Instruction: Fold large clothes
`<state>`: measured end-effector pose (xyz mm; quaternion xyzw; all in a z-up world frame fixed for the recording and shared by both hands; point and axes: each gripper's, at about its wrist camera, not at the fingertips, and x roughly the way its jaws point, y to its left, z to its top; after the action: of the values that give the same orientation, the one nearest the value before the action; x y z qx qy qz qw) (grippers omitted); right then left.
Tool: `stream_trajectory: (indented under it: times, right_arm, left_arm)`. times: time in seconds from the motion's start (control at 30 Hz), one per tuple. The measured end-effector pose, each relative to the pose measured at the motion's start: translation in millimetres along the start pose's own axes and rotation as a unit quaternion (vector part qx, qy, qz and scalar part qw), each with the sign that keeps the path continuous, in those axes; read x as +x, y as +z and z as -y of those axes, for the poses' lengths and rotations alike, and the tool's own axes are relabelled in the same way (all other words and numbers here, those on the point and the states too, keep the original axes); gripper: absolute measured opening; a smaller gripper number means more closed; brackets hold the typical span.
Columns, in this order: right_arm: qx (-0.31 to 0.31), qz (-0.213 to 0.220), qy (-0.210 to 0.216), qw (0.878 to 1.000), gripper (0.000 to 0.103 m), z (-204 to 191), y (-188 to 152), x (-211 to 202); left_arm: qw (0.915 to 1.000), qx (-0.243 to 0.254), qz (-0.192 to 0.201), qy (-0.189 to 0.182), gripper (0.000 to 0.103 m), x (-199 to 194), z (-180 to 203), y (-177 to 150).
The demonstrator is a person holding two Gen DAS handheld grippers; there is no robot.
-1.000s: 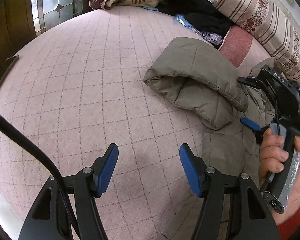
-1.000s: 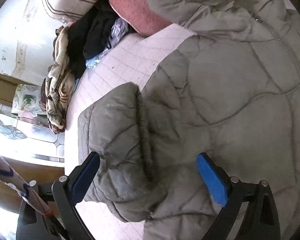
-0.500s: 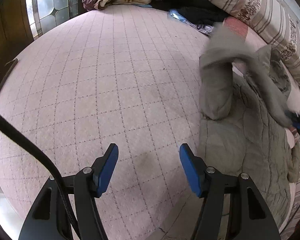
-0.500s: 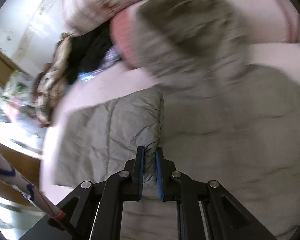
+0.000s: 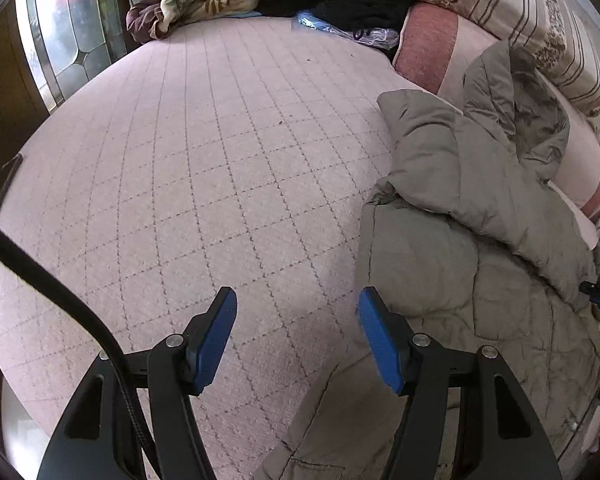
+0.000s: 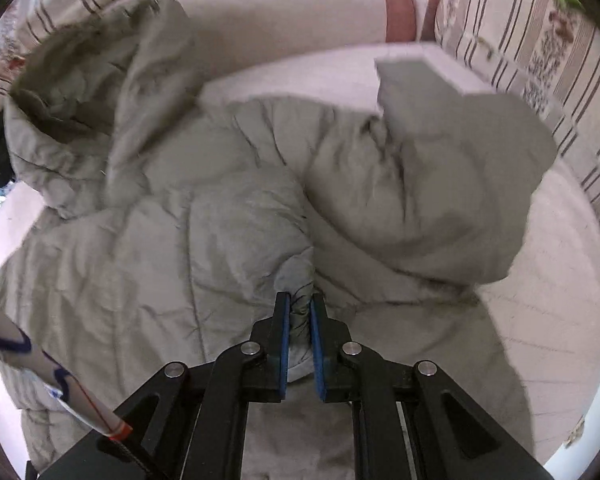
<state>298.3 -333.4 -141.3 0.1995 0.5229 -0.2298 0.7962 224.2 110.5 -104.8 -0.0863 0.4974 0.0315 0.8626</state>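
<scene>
Lying on the bed (image 5: 204, 184) toward its right side, the jacket (image 6: 204, 216) is pinched at a fold by the clenched right tongs (image 6: 299, 344), so a sleeve can be drawn across; the left tongs (image 5: 296, 336) are held released over bare bedding.

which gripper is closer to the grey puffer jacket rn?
Right. The right gripper is shut on a fold of the grey puffer jacket. The left gripper hangs open over the pink bedspread, beside the jacket's edge.
</scene>
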Motion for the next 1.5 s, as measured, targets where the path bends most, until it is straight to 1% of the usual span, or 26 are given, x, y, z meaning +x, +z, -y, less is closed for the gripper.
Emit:
stream_trajectory:
  times: [0.17, 0.23, 0.27, 0.33, 0.37, 0.4, 0.47, 0.5, 0.53, 0.57, 0.6, 0.67, 0.73, 0.77, 0.8, 0.83, 0.87, 0.9, 0.93, 0.97, 1.03, 1.1, 1.2, 1.3, 1.43, 1.5]
  right_arm:
    - [-0.001, 0.01, -0.012, 1.0, 0.017, -8.2, 3.6, 15.6]
    - [0.003, 0.018, -0.014, 1.0, 0.022, -6.7, 2.6, 16.3]
    - [0.003, 0.024, -0.019, 1.0, 0.027, -6.1, 1.5, 16.7]
    - [0.002, 0.036, -0.047, 0.998, 0.06, -3.2, -0.9, 19.1]
    - [0.004, 0.043, -0.055, 0.998, 0.064, 0.7, -2.4, 15.8]
    - [0.008, 0.048, -0.046, 0.998, 0.064, 4.7, -2.7, 11.4]
    - [0.033, 0.049, 0.01, 0.998, 0.064, 21.4, -4.0, -3.5]
    - [0.041, 0.049, 0.027, 0.998, 0.064, 28.9, -5.0, -8.6]
    - [0.053, 0.049, 0.054, 0.996, 0.064, 42.1, -6.2, -18.8]
    - [0.058, 0.05, 0.066, 0.995, 0.064, 50.1, -7.0, -26.4]
    - [0.06, 0.052, 0.074, 0.994, 0.064, 58.8, -10.6, -32.5]
    - [0.066, 0.06, 0.088, 0.992, 0.067, 92.6, -11.4, -46.7]
    - [0.076, 0.064, 0.097, 0.99, 0.071, 117.1, -17.3, -53.8]
    - [0.089, 0.063, 0.101, 0.989, 0.071, 138.9, -18.6, -54.4]
    - [0.101, 0.062, 0.103, 0.988, 0.071, 152.1, -21.0, -54.8]
    - [0.126, 0.057, 0.109, 0.984, 0.071, 178.9, -21.7, -50.1]
    - [0.144, 0.052, 0.114, 0.982, 0.071, 198.2, -19.1, -42.8]
    - [0.163, 0.047, 0.122, 0.978, 0.071, 214.2, -21.1, -37.7]
    - [0.186, 0.041, 0.133, 0.973, 0.071, 235.1, -20.0, -30.5]
    - [0.211, 0.038, 0.145, 0.966, 0.071, 253.9, -20.2, -23.3]
    - [0.238, 0.042, 0.152, 0.958, 0.07, 275.9, -20.9, -13.2]
    - [0.254, 0.048, 0.156, 0.953, 0.069, 295.1, -16.0, -2.2]
    - [0.27, 0.05, 0.164, 0.947, 0.067, 307.9, 3.2, 21.1]
    - [0.275, 0.064, 0.166, 0.945, 0.067, 315.5, 30.1, 35.5]
    - [0.289, 0.075, 0.168, 0.939, 0.067, 325.9, 71.6, 54.8]
    - [0.299, 0.081, 0.166, 0.936, 0.068, 331.1, 88.4, 62.1]
  left_arm:
    - [1.0, -0.006, -0.006, 0.002, 0.062, 1.9, -2.4, 2.4]
    - [0.9999, -0.006, -0.006, 0.007, 0.062, -0.3, -1.2, 2.2]
    - [0.9999, -0.005, -0.004, 0.01, 0.062, -2.0, 0.3, 2.1]
    - [1.0, -0.002, 0.002, 0.008, 0.062, -9.4, 4.6, 0.4]
    - [1.0, -0.001, 0.004, 0.005, 0.062, -12.8, 6.3, -0.7]
    - [1.0, 0.002, 0.009, 0.001, 0.062, -18.3, 9.6, -3.1]
    - [0.9998, 0.008, 0.019, -0.003, 0.062, -29.8, 16.2, -9.2]
    - [0.9996, 0.012, 0.025, -0.007, 0.062, -36.8, 20.5, -14.2]
    - [0.9994, 0.015, 0.029, -0.012, 0.062, -42.3, 24.6, -18.6]
    - [0.9991, 0.018, 0.034, -0.02, 0.062, -49.3, 30.5, -25.7]
    - [0.9987, 0.021, 0.036, -0.03, 0.063, -54.7, 36.1, -33.0]
    - [0.9976, 0.024, 0.032, -0.056, 0.063, -62.8, 47.4, -48.6]
    - [0.9957, 0.018, 0.011, -0.09, 0.063, -68.0, 59.6, -65.2]
    - [0.9943, 0.016, 0.004, -0.105, 0.064, -69.8, 64.0, -70.6]
    - [0.9919, 0.021, -0.005, -0.125, 0.067, -71.8, 72.9, -78.0]
    - [0.9907, 0.033, -0.009, -0.131, 0.068, -72.4, 81.1, -82.6]
    - [0.9905, 0.046, -0.009, -0.129, 0.068, -72.2, 87.4, -85.6]
    - [0.9906, 0.067, -0.003, -0.119, 0.068, -71.6, 96.3, -88.7]
    - [0.9912, 0.091, 0.013, -0.095, 0.068, -69.0, 105.2, -89.8]
    - [0.9918, 0.101, 0.026, -0.074, 0.068, -65.5, 108.1, -89.6]
    - [0.9921, 0.108, 0.051, -0.04, 0.068, -56.1, 112.8, -86.3]
    - [0.9924, 0.109, 0.056, -0.017, 0.068, -42.8, 112.9, -78.2]
    - [0.9942, 0.101, 0.037, -0.012, 0.068, -23.7, 112.1, -68.7]
    - [0.9956, 0.092, 0.016, -0.008, 0.07, -2.0, 113.3, -62.5]
    - [0.9934, 0.108, 0.037, 0.016, 0.079, 8.3, 125.8, -62.9]
    - [0.9908, 0.123, 0.047, 0.033, 0.086, 15.8, 134.6, -63.6]
